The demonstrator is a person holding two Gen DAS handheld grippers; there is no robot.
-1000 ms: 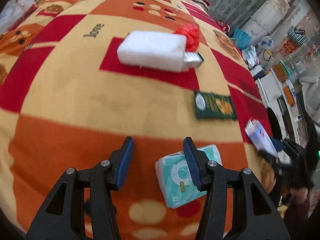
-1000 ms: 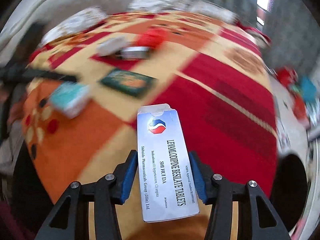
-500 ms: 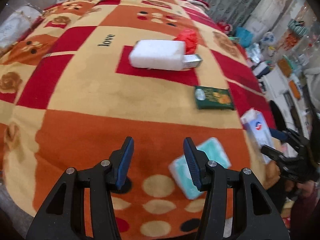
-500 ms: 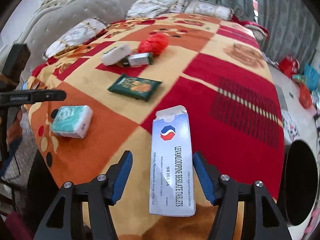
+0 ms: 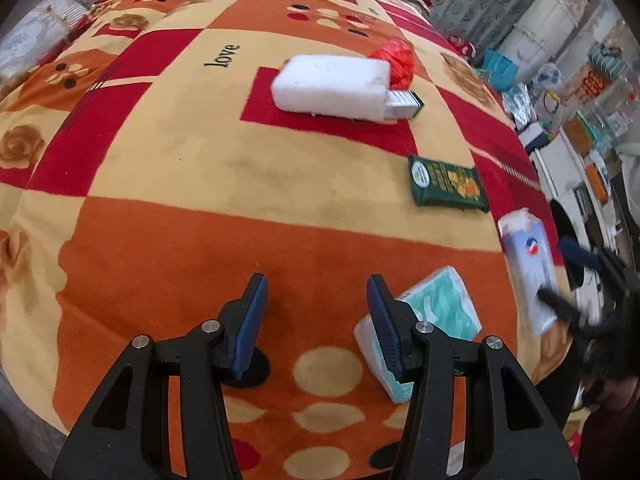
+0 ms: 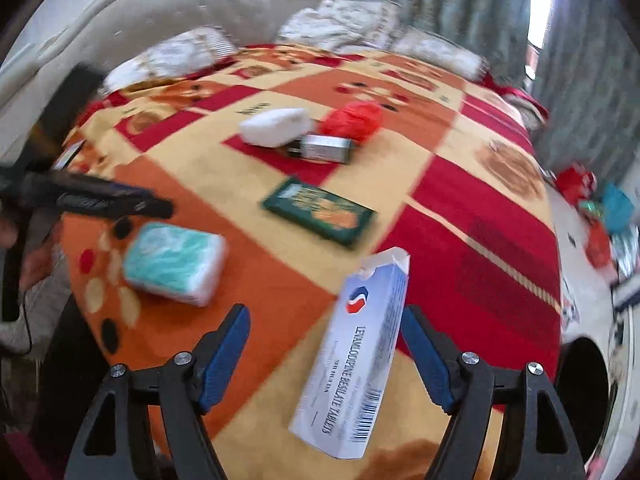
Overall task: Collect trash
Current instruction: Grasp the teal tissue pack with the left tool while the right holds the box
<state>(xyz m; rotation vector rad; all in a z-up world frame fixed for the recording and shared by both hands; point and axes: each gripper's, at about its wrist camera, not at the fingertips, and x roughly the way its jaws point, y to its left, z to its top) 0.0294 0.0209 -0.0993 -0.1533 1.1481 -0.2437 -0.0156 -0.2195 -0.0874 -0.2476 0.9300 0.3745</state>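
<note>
A white tablet box lies tilted between my right gripper's jaws, which are opening; neither pad presses on it. The box also shows blurred at the blanket's right edge in the left wrist view. My left gripper stands open over the orange blanket with nothing between its fingers. A teal tissue pack lies just right of its right finger. Further up the bed lie a green packet, a white foam block, a small silver box and a crumpled red bag.
Pillows and a padded headboard close the far end of the bed. A dark round bin opening sits off the bed's right side. Bags and clutter lie on the floor beyond, by curtains.
The right jaws have spread wide and let go of the tablet box, which has tipped over to the right. The left gripper has drawn back a little, its jaws unchanged.
</note>
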